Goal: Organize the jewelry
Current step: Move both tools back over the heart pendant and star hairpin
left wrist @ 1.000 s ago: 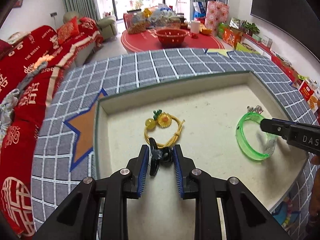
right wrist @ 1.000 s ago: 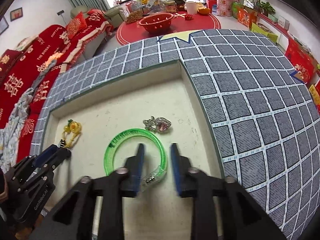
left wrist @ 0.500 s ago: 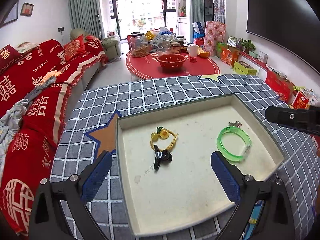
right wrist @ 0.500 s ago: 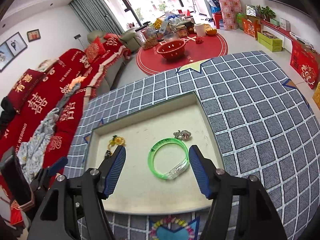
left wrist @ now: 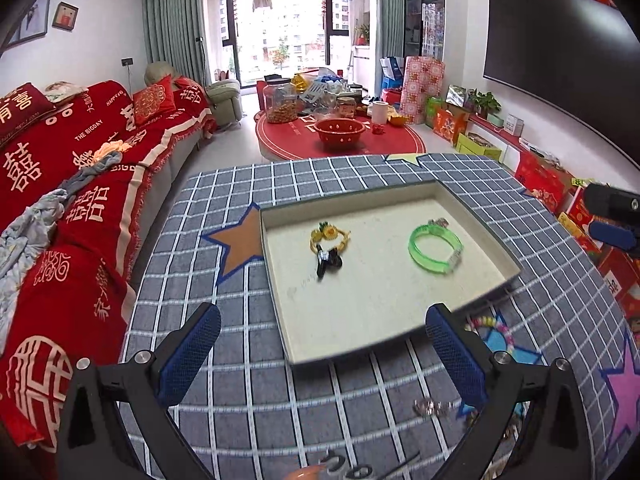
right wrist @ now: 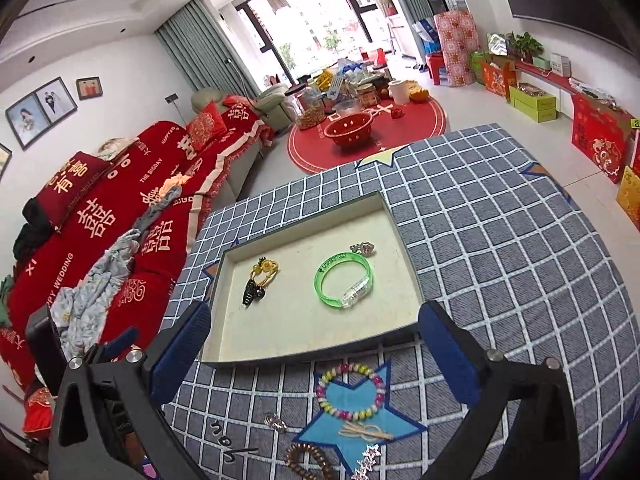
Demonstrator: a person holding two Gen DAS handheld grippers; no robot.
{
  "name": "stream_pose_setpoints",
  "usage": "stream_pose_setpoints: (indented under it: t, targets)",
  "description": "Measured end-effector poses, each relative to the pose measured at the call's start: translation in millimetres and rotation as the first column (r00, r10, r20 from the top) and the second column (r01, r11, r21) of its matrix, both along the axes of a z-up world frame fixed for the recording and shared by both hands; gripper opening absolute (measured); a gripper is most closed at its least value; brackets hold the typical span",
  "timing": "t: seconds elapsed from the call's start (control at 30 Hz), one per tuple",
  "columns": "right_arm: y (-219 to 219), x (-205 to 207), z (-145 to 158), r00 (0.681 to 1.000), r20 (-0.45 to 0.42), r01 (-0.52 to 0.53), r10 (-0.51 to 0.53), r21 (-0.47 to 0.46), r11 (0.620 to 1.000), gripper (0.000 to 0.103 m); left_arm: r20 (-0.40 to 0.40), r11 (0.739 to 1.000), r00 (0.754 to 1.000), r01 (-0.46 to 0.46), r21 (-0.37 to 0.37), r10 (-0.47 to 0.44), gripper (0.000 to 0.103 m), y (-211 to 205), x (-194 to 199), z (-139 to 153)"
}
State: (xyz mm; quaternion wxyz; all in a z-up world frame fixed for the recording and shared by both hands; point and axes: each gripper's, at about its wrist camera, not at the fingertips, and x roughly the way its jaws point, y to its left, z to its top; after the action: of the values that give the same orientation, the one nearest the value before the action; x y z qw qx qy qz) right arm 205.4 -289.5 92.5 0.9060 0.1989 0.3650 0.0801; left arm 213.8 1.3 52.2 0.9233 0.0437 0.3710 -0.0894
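Down low we lose detail; the small silver piece (left wrist: 430,407) on the checked cloth (left wrist: 280,392) is blurred, and the brown bead coil (right wrist: 308,460) is cut off by the frame edge; our left gripper (left wrist: 320,360) and right gripper (right wrist: 312,350) both gape wide, holding nothing, where a second ago they were pinched low inside the tray (right wrist: 394,220); now we're pulled back, the black clip (left wrist: 326,262) lying by the yellow bracelet (left wrist: 330,236), the green bangle (right wrist: 344,280) resting free in the tray.
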Motion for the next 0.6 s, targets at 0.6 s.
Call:
stream_pose_setpoints:
  t: [0.6]
  targets:
    - [-2, -70, -14, 0.999, -0.039, 0.021, -0.024, -0.073, 0.997, 0.103, -0.153, 0.998, 0.987, 0.056, 0.005, -0.055, 0.103, -2, -43, -53]
